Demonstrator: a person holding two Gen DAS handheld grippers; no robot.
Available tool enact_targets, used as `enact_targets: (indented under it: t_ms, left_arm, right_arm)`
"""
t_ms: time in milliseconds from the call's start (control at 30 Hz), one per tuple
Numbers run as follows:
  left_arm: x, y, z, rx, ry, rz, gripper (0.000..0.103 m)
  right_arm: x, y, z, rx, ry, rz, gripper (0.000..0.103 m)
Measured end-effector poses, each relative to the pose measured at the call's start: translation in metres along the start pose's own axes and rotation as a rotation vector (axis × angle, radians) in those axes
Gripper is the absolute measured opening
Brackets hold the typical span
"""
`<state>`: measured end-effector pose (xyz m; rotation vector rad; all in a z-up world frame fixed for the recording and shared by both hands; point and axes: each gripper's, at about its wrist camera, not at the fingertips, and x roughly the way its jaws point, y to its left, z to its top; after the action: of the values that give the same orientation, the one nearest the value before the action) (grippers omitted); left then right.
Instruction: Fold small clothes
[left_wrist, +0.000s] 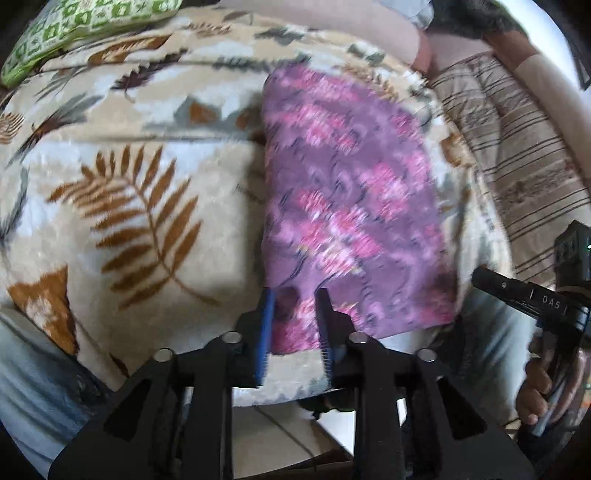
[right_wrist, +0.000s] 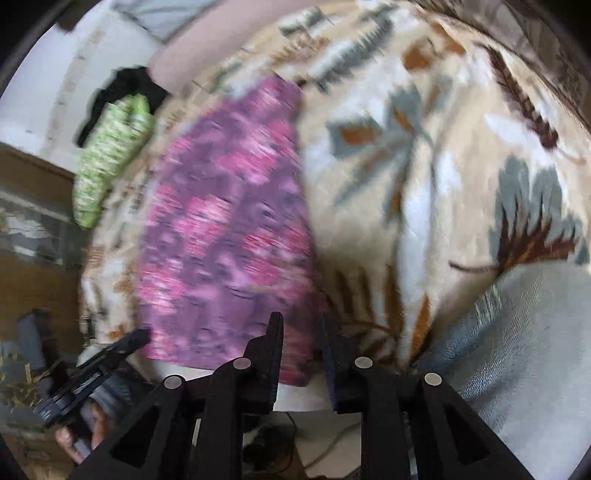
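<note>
On the blanket (left_wrist: 122, 229) lies one folded purple cloth (left_wrist: 351, 192).

Home bedroom, bed under a leaf-print fleece blanket (left_wrist: 129, 206), green patterned pillow (left_wrist: 81, 26)

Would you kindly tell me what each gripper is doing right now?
Left gripper: open, holding nothing, above the purple cloth.
Right gripper: open, holding nothing.
</note>
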<state>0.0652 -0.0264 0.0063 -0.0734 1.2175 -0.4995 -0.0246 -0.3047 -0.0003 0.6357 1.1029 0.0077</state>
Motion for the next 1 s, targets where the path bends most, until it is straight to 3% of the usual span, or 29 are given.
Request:
enact_targets:
  t_ms: [33, 67, 100, 267, 300, 333, 400, 533, 633, 700, 733, 767, 900, 1000]
  left_arm:
    - [-0.004, 0.002, 0.004, -0.008, -0.013, -0.004, 0.042]
    - [-0.009, 0.004, 0.011, -0.023, -0.038, -0.004, 0.052]
    - [-0.014, 0.009, 0.02, -0.043, -0.067, -0.002, 0.054]
    - [-0.007, 0.023, 0.07, -0.092, -0.067, 0.041, 0.056]
    - [-0.004, 0.026, 0.078, -0.095, -0.066, 0.045, 0.056]
    - [0.001, 0.03, 0.09, -0.104, -0.058, 0.055, 0.056]
    - [0.014, 0.032, 0.112, -0.113, -0.048, 0.058, 0.056]
    - [0.035, 0.038, 0.15, -0.14, -0.029, 0.046, 0.056]
    - [0.067, 0.04, 0.176, -0.187, 0.009, 0.02, 0.055]
    - [0.086, 0.042, 0.185, -0.213, 0.045, -0.011, 0.047]
    - [0.096, 0.043, 0.187, -0.224, 0.066, -0.029, 0.031]
    - [0.098, 0.043, 0.187, -0.231, 0.075, -0.043, 0.025]
    - [0.086, 0.037, 0.183, -0.21, 0.018, -0.041, 0.018]
    - [0.098, 0.041, 0.181, -0.213, 0.03, -0.017, 0.018]
  right_arm:
    - [-0.006, 0.006, 0.003, -0.022, -0.023, -0.004, 0.054]
    - [-0.013, 0.01, 0.006, -0.047, -0.059, -0.007, 0.063]
    - [-0.019, 0.018, 0.013, -0.077, -0.103, -0.012, 0.075]
    - [-0.013, 0.036, 0.063, -0.111, -0.144, -0.021, 0.076]
    - [-0.008, 0.036, 0.078, -0.112, -0.146, -0.037, 0.074]
    - [-0.004, 0.036, 0.092, -0.113, -0.144, -0.043, 0.062]
    - [0.012, 0.035, 0.122, -0.095, -0.117, -0.041, 0.051]
    - [0.049, 0.023, 0.171, -0.043, -0.061, -0.043, 0.049]
    - [0.077, 0.008, 0.193, 0.015, -0.012, -0.008, 0.038]
    - [0.094, 0.001, 0.201, 0.032, 0.014, -0.03, 0.024]
    - [0.101, -0.002, 0.202, 0.033, 0.028, -0.04, 0.014]
    - [0.104, -0.003, 0.202, 0.031, 0.039, -0.022, 0.005]
    - [0.085, -0.004, 0.2, 0.015, -0.03, -0.057, 0.005]
    - [0.112, -0.012, 0.2, 0.024, 0.031, -0.124, 0.005]
